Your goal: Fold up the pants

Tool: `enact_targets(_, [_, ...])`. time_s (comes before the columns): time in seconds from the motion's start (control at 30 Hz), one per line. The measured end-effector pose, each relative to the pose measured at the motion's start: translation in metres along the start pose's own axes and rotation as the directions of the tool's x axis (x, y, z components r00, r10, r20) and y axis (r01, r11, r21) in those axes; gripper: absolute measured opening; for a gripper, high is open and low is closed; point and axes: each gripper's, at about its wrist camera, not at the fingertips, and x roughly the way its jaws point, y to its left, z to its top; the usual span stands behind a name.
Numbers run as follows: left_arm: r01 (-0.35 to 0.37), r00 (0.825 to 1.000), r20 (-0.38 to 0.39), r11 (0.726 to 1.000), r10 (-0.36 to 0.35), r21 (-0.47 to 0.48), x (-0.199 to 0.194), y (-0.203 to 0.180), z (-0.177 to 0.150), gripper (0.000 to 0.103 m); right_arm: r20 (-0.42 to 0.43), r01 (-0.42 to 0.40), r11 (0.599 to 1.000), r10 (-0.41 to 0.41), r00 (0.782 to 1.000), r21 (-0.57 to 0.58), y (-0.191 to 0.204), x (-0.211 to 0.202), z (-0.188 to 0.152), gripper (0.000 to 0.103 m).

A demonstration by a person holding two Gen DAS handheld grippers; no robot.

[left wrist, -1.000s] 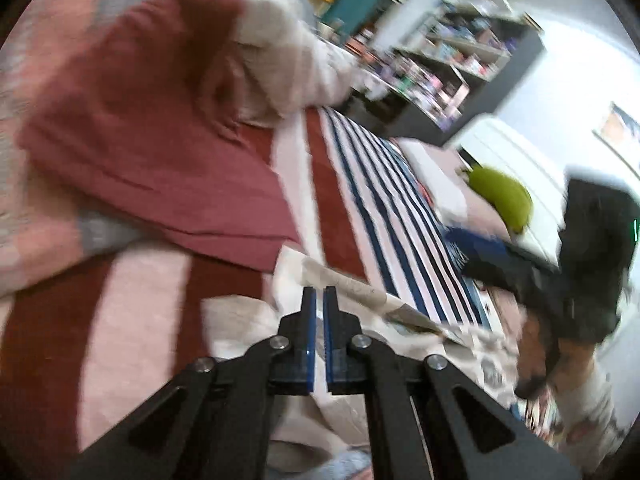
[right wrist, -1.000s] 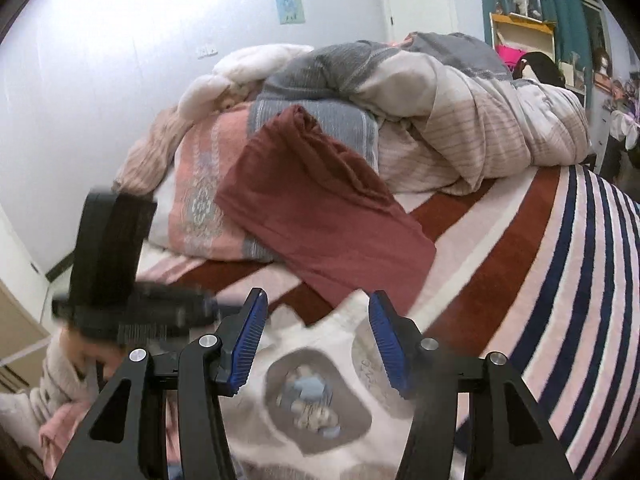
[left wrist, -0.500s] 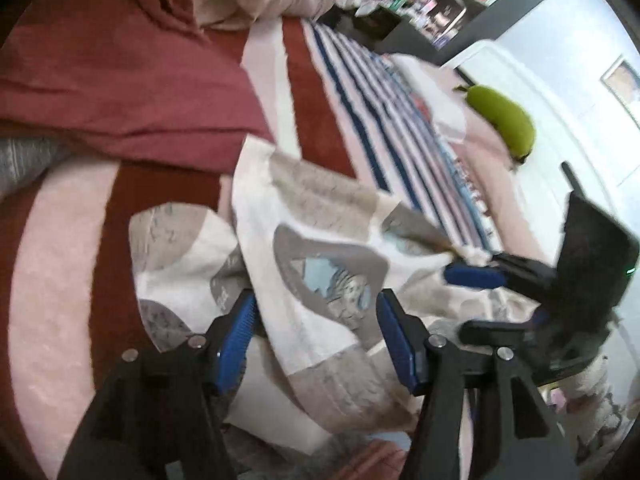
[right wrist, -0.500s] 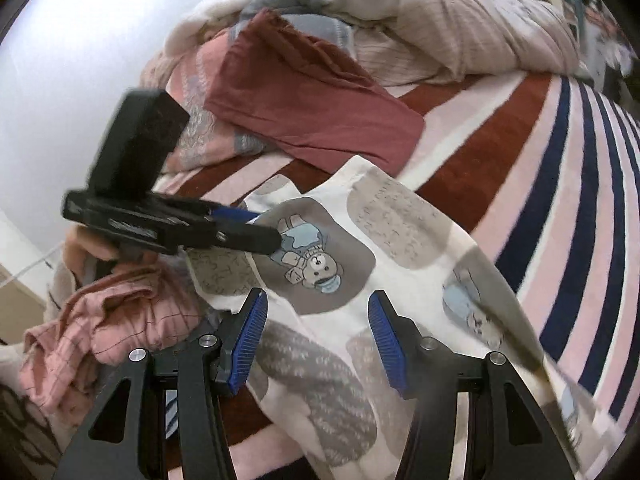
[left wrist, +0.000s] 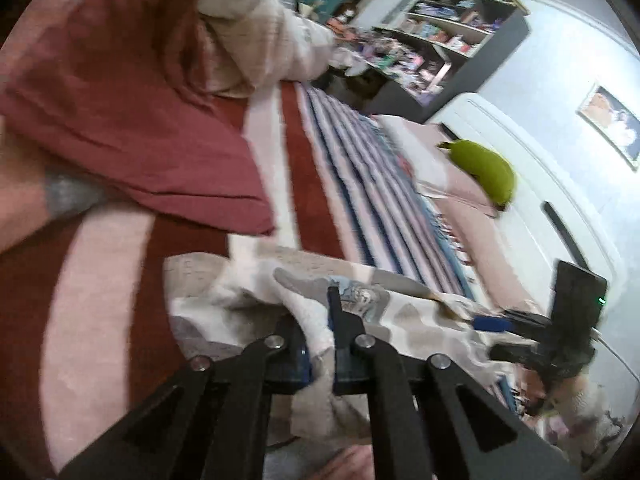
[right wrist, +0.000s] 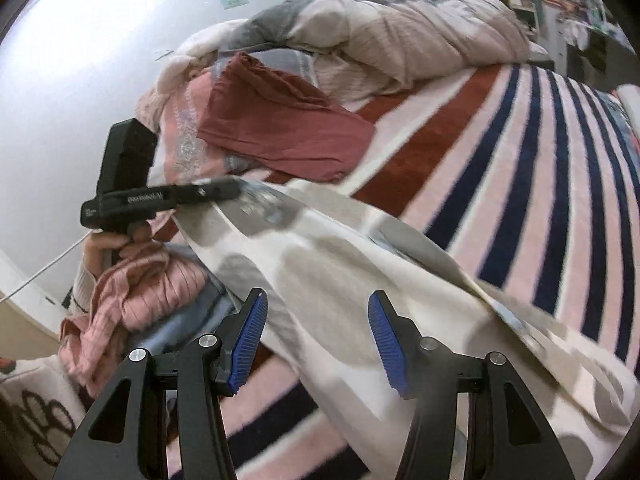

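From the left gripper's camera, the left gripper (left wrist: 320, 344) had its two fingers pinched tight on a bunched fold of the pants (left wrist: 384, 312), a cream pair printed with grey patches and little bears. The pants lay across the striped blanket (left wrist: 312, 184) on the bed, close to the near edge, with a red cloth (left wrist: 132, 128) spread further back and just beyond them. A rumpled duvet (left wrist: 256, 40) was heaped behind the red cloth, and a green cushion (left wrist: 484, 168) sat off to the right near the white wall. Low at the right, the right gripper (left wrist: 516, 326) showed from the side, its blue tip close to the pants' far edge; whether it touched them I could not tell. From the right gripper's camera, the right gripper (right wrist: 316, 340) stood with its blue pads (right wrist: 250, 340) well apart, hovering above the pants (right wrist: 360, 272) without pressing on them. The fabric ran stretched and blurred from the left gripper (right wrist: 228, 190) at the upper left down to the lower right corner. A hand (right wrist: 108, 246) held that gripper's handle, and a pink ribbed garment (right wrist: 136, 292) lay crumpled below it beside the bed.
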Motion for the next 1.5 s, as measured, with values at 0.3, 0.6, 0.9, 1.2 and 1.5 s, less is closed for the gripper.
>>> enact_targets(0.3, [-0.136,0.991,-0.03,0.983,0.134,-0.122,0.007,0.031,0.0,0.061,0.007,-0.019,0.998,0.018,1.0,0.065,-0.012,-0.009,-0.013,0.049])
enact_targets(0.6, [-0.142,0.971,-0.205,0.986,0.121,-0.092,0.039,0.022,-0.012,0.073,0.062,0.065,0.989,-0.074,0.995,0.136,-0.018,-0.076,-0.061,0.049])
enact_targets(0.9, [-0.111,0.962,-0.253,0.994,0.103,-0.018,0.056,0.01,-0.018,0.022,0.158,0.09,0.955,-0.139,0.978,0.282,-0.05,-0.134,-0.109,0.049])
enact_targets(1.2, [0.002,0.995,-0.1,1.0,-0.001,0.009,0.035,0.0,-0.009,0.011,0.26,0.096,0.934,-0.193,0.946,0.343,-0.063,-0.172,-0.128,0.049])
enact_targets(1.5, [0.031,0.999,0.035,0.995,-0.034,0.099,0.007,-0.078,-0.004,0.01,0.292,0.107,0.93,-0.218,0.931,0.353,-0.077,-0.22,-0.164,0.049])
